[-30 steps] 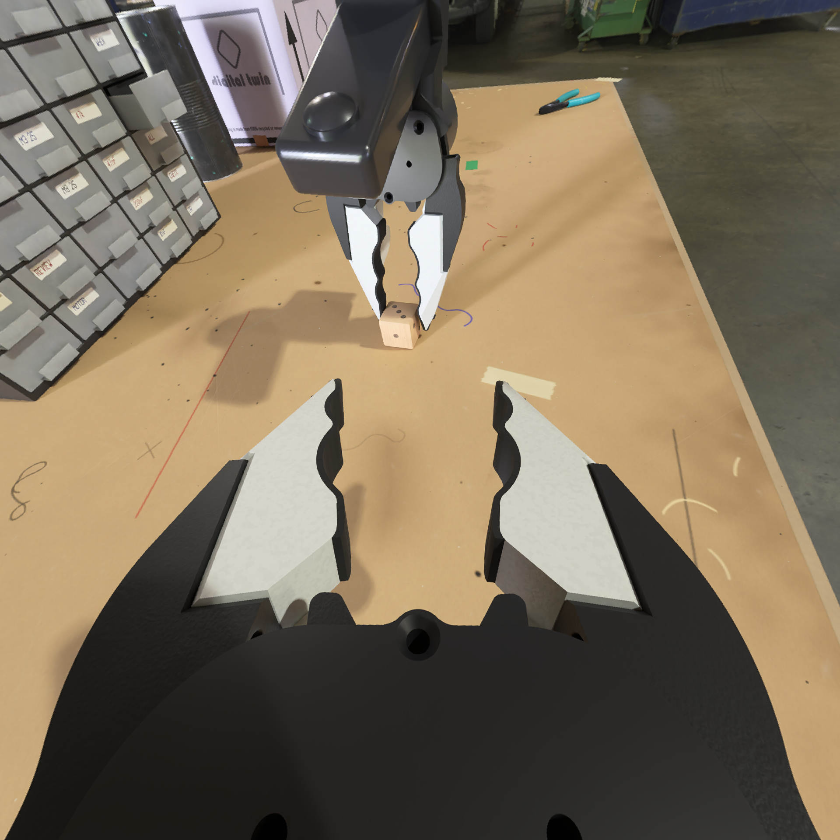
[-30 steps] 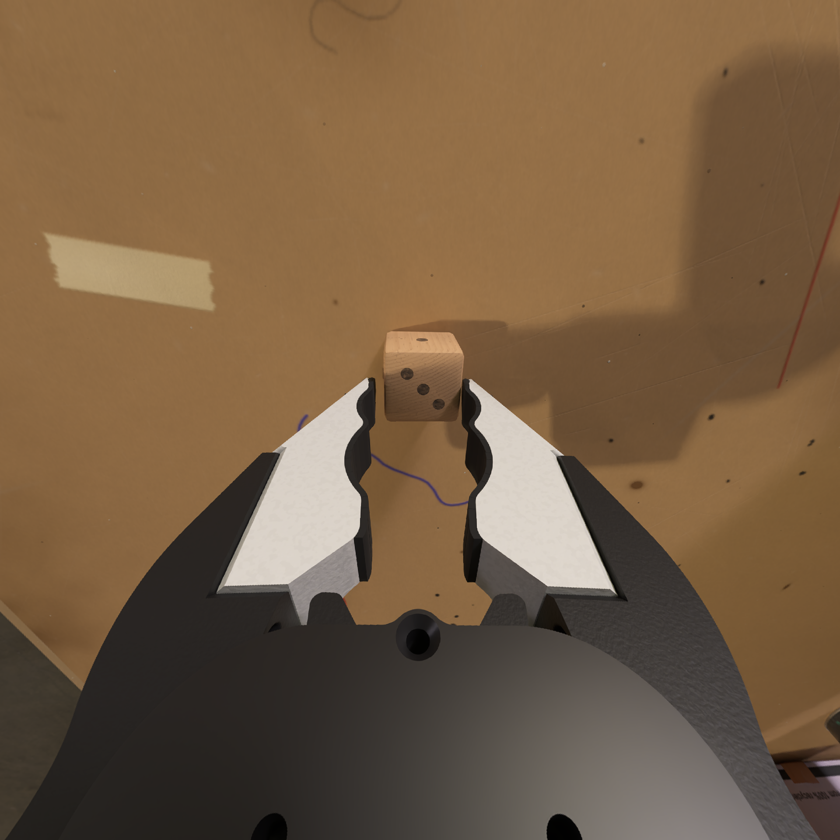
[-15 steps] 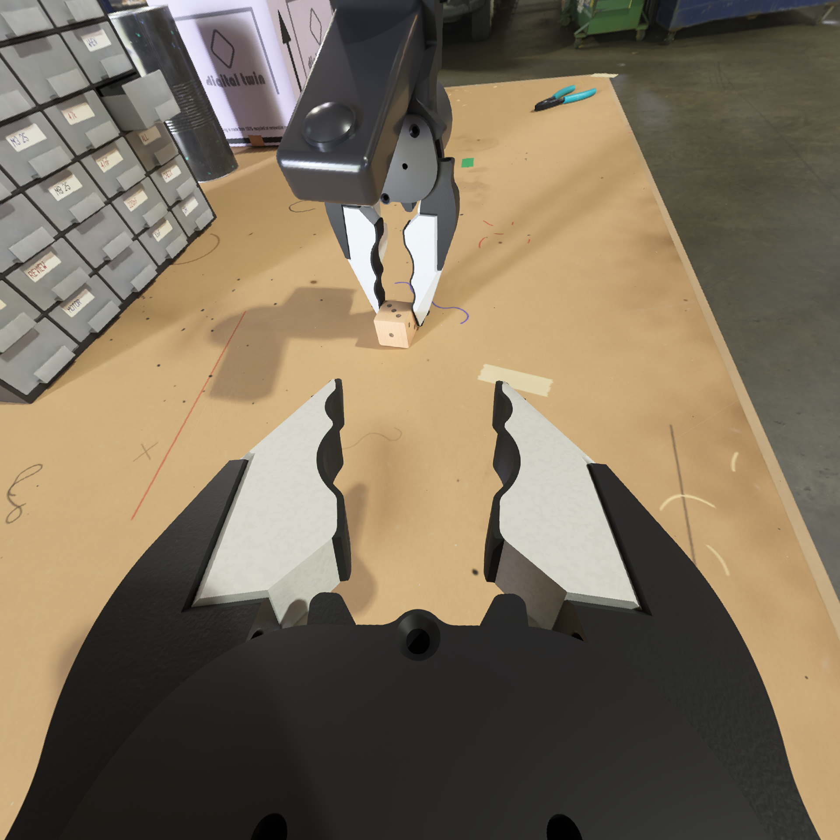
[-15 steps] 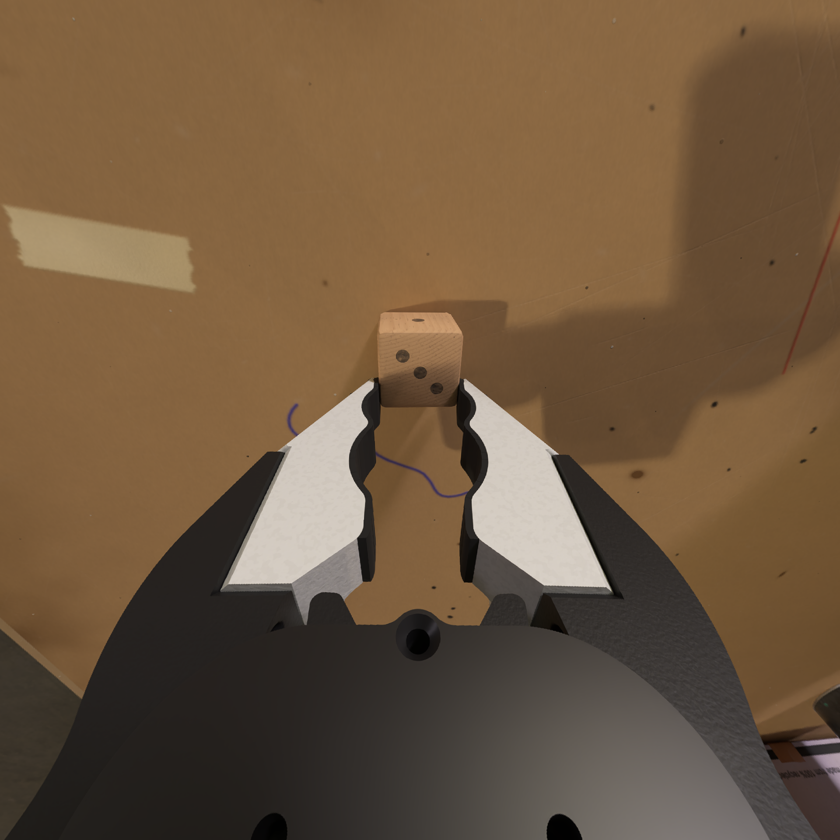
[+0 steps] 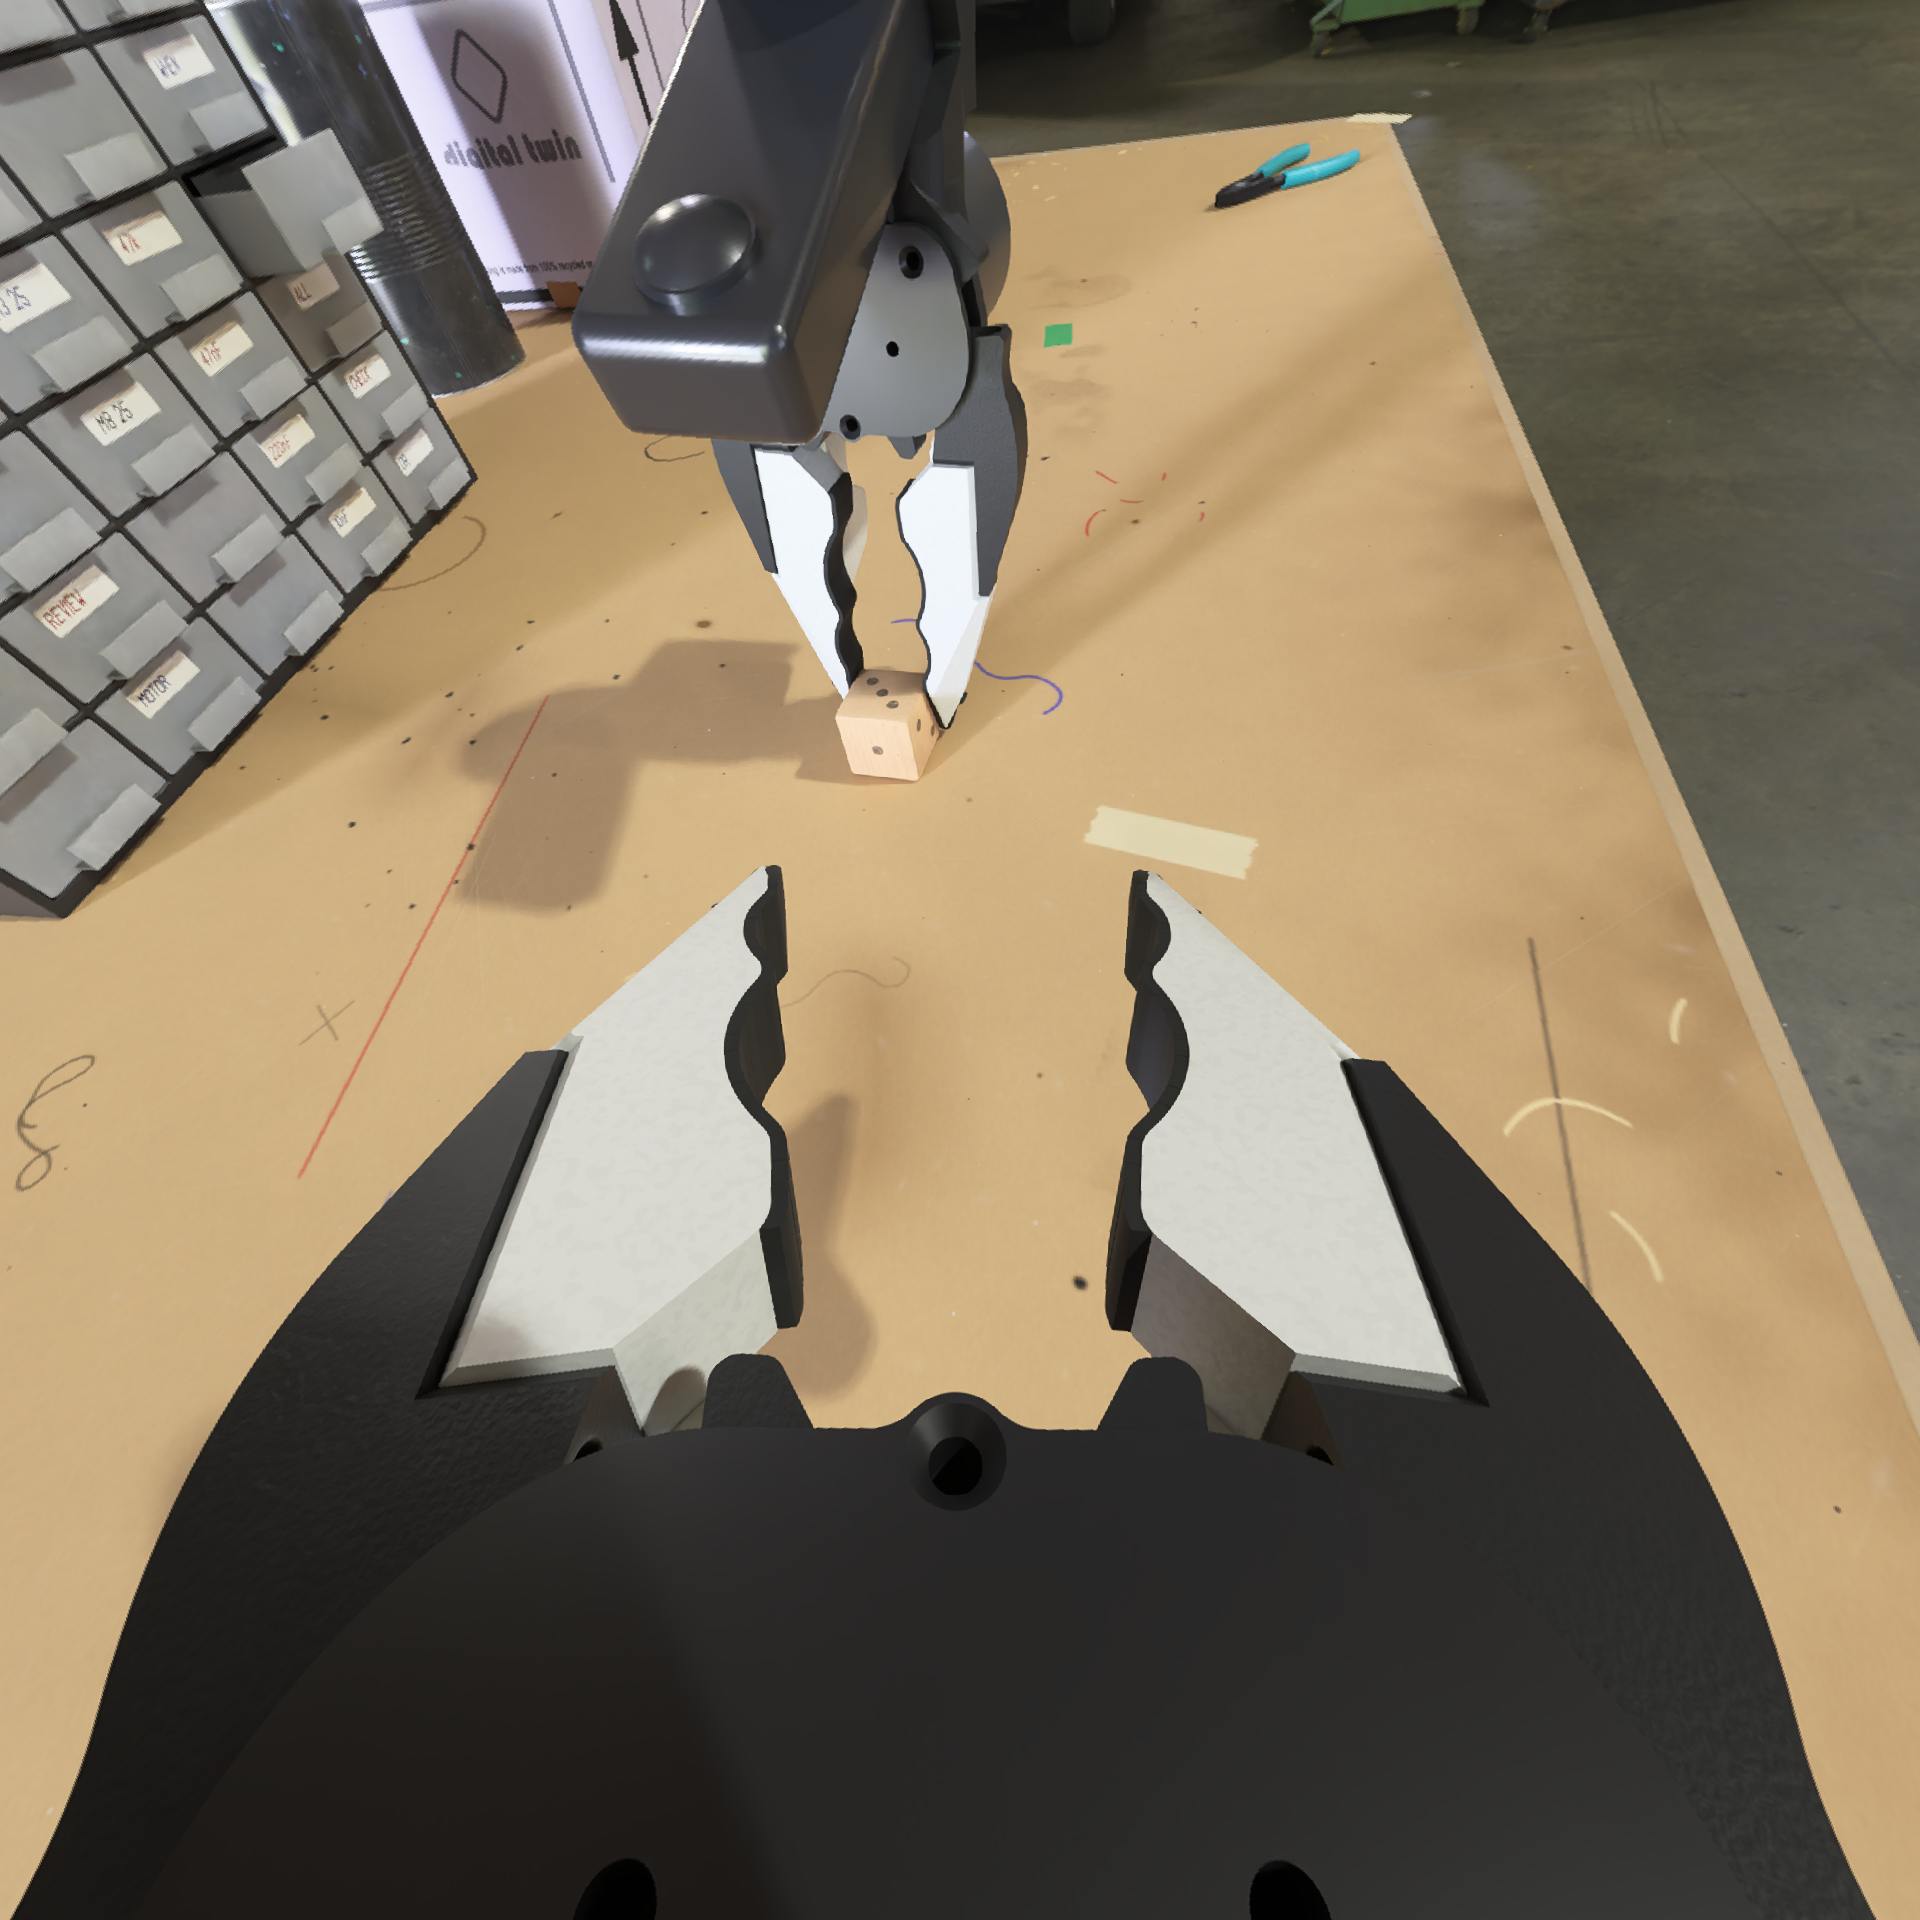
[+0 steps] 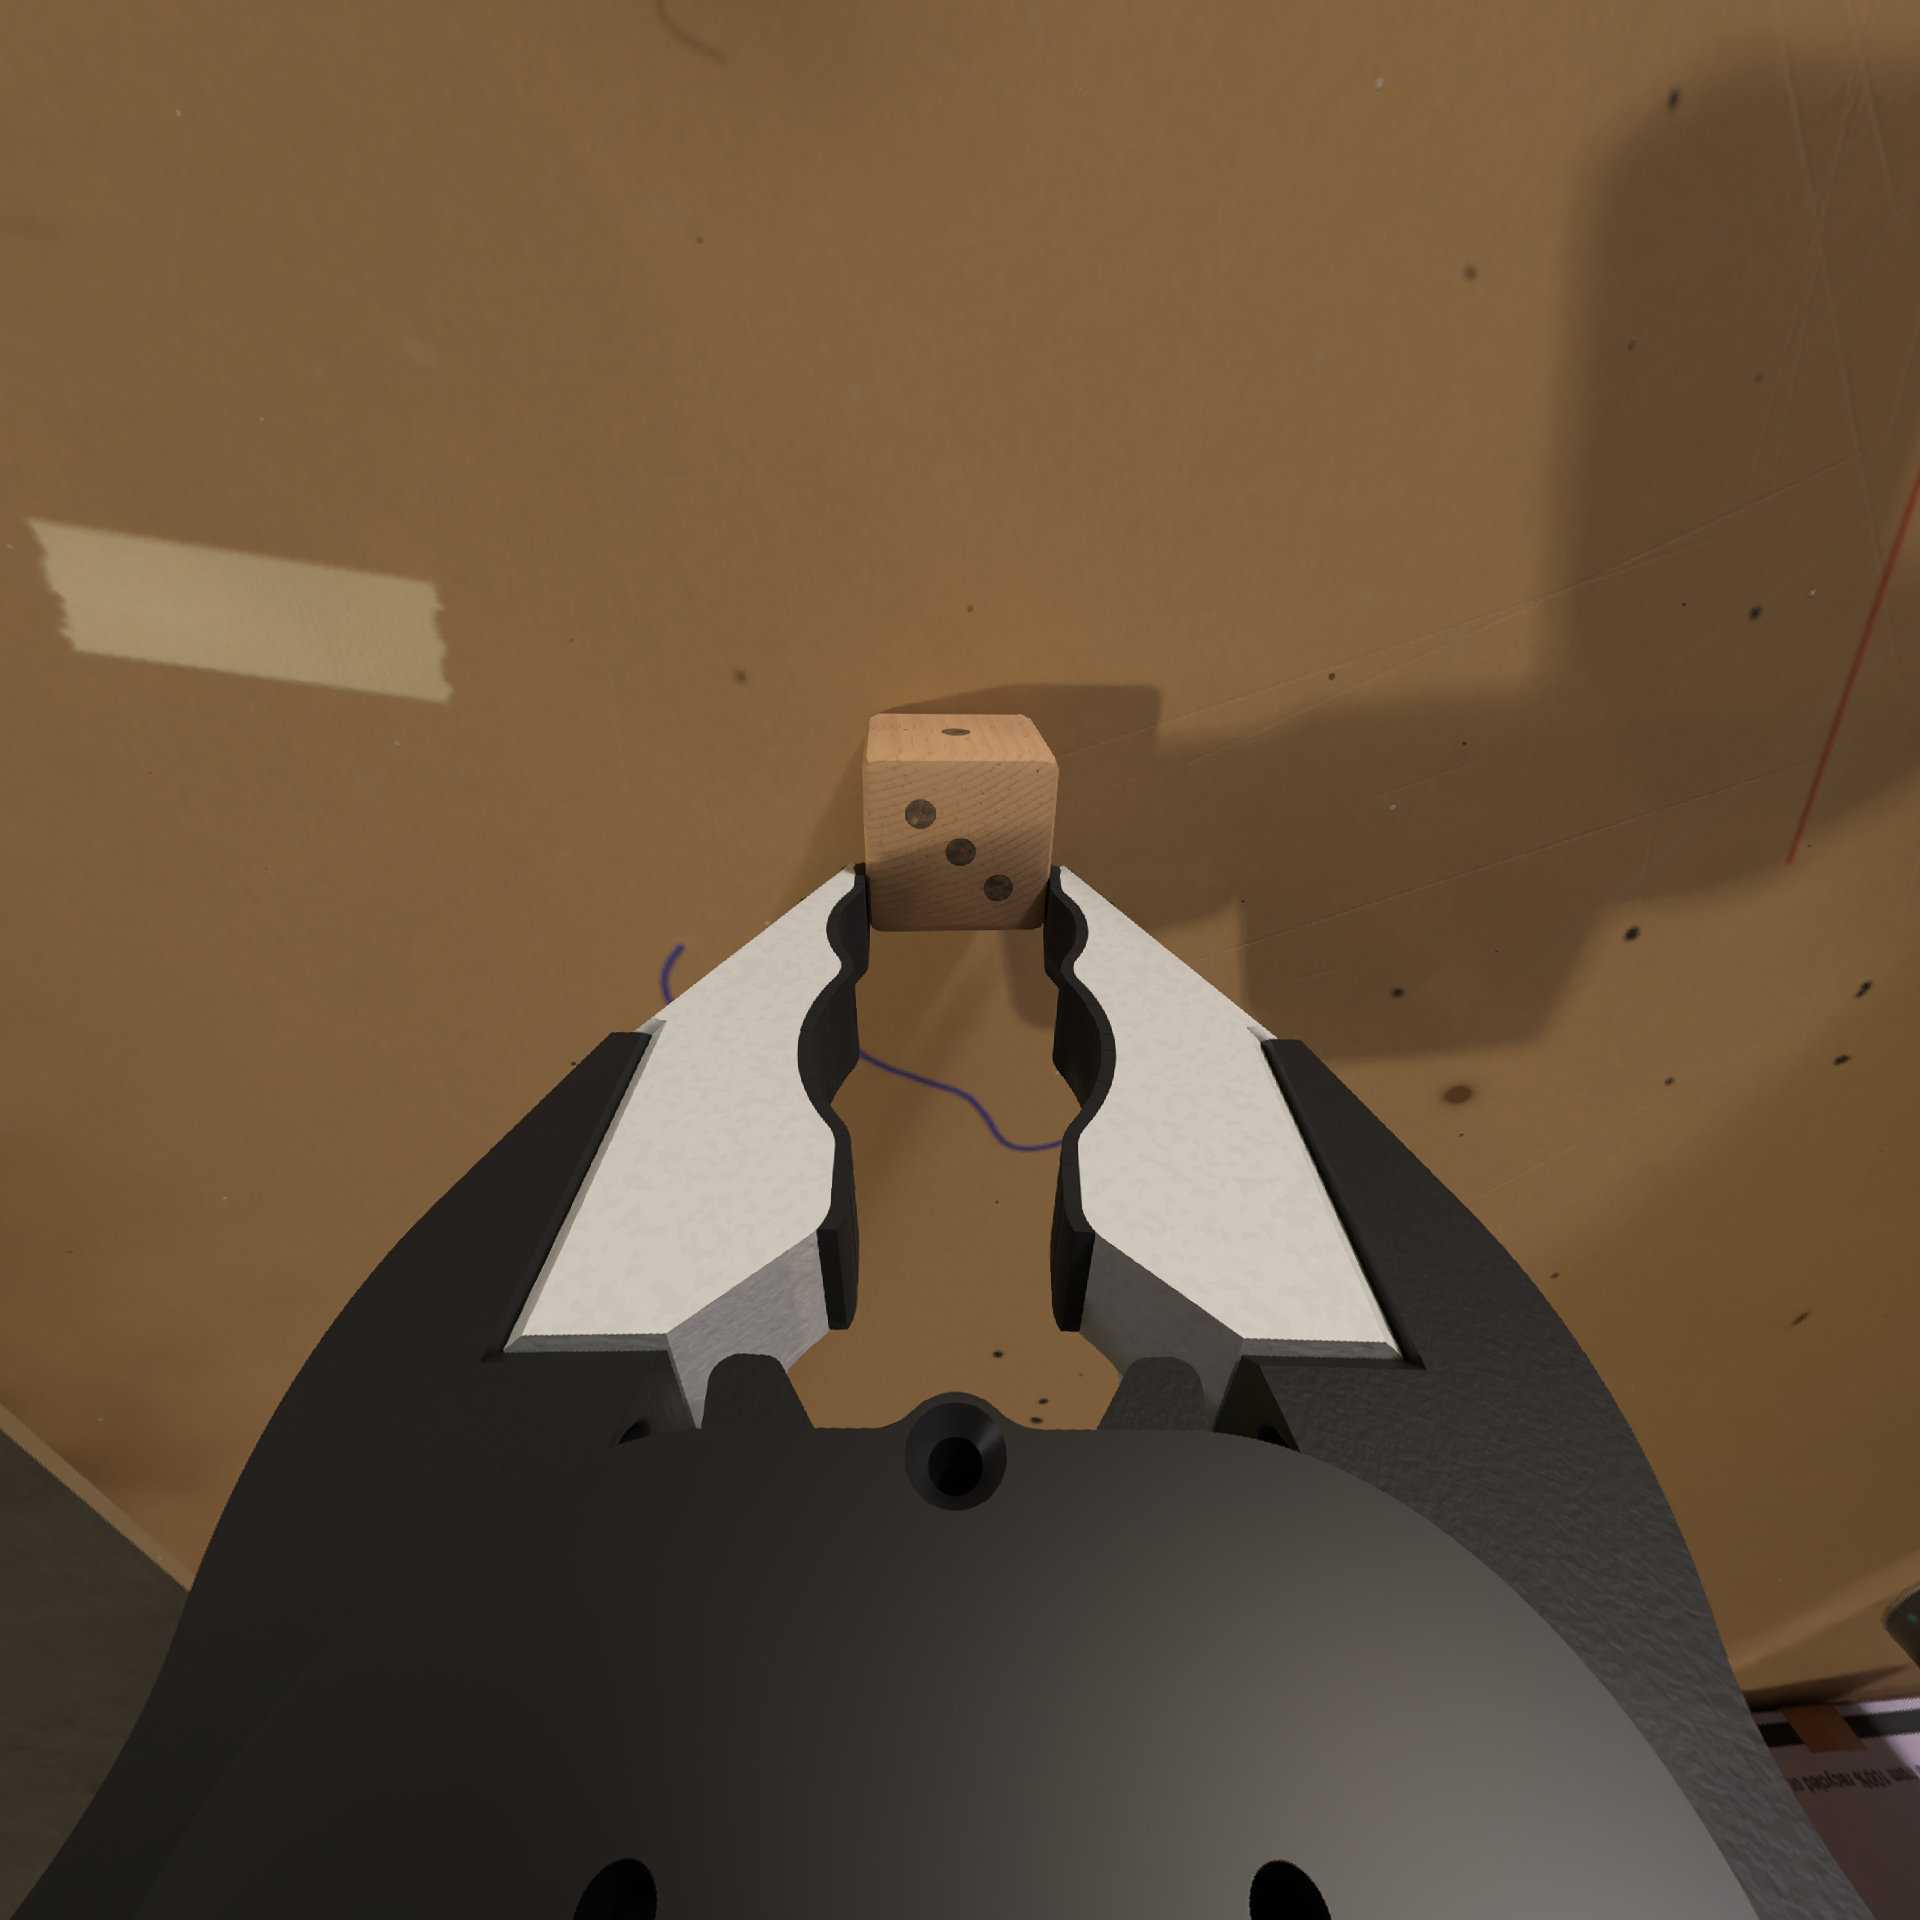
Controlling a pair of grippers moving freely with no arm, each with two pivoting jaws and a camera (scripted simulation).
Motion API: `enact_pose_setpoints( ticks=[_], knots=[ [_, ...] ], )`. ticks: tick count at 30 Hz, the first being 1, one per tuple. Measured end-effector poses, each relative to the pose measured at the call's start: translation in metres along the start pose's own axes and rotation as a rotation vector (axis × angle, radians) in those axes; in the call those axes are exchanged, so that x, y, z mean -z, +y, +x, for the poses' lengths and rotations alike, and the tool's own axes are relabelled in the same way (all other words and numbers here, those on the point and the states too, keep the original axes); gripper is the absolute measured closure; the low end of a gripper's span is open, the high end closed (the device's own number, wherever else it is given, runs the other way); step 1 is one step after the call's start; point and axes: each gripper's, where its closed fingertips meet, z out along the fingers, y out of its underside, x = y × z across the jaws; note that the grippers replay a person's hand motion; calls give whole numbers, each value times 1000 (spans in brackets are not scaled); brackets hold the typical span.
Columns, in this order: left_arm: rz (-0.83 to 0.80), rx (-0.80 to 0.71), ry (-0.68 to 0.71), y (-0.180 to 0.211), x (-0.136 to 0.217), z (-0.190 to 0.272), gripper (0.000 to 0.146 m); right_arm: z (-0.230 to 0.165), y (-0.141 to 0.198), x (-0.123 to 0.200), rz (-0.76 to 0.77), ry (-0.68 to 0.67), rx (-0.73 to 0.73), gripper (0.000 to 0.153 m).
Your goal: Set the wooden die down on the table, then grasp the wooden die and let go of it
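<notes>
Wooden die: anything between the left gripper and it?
Nothing lying on the table blocks it: bare board runs from the open left gripper to the wooden die. But the right gripper comes down from above, fingertips at both sides of the die's top, so the die isn't free to take.

Die sits on the surface

The wooden die (image 5: 883, 734) rests on the surface (image 5: 1299, 675), between the right tool's (image 6: 957, 894) tips; drawer cabinet (image 5: 177, 447) far left, tape strip (image 5: 1171, 841) right.

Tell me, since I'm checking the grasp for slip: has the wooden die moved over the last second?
Yes, slightly: in the right wrist view the wooden die sits farther up from the purple scribble than before.
</notes>
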Motion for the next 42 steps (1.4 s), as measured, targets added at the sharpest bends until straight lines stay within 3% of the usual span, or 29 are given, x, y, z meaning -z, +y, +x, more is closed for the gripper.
enact_pose_setpoints(
  ticks=[11, 16, 21, 26, 29, 35, 38, 42],
  knots=[
    [-12, -11, -1, 2, 1, 1, 80, 0, -3, 0, 5, 0, -7, 120],
    [-9, -10, -44, 2, 8, -6, 80, -2, -4, 10, 31, 6, -11, 107],
    [-14, 2, -175, 0, 36, -31, 80, -2, -5, 43, 145, 48, -20, 98],
    [-56, 56, -412, 5, 96, -84, 85, -4, 5, 72, 328, 102, -84, 92],
    [-176, 118, -601, 23, 141, -128, 88, 0, 21, 80, 378, 153, -148, 90],
    [-599, 248, -860, 89, 210, -198, 85, 9, 58, 87, 414, 215, -246, 89],
    [-733, 279, -813, 118, 214, -211, 84, 13, 73, 90, 432, 233, -289, 89],
    [-799, 358, -667, 148, 195, -210, 85, 17, 91, 91, 429, 248, -333, 89]
  ],
)
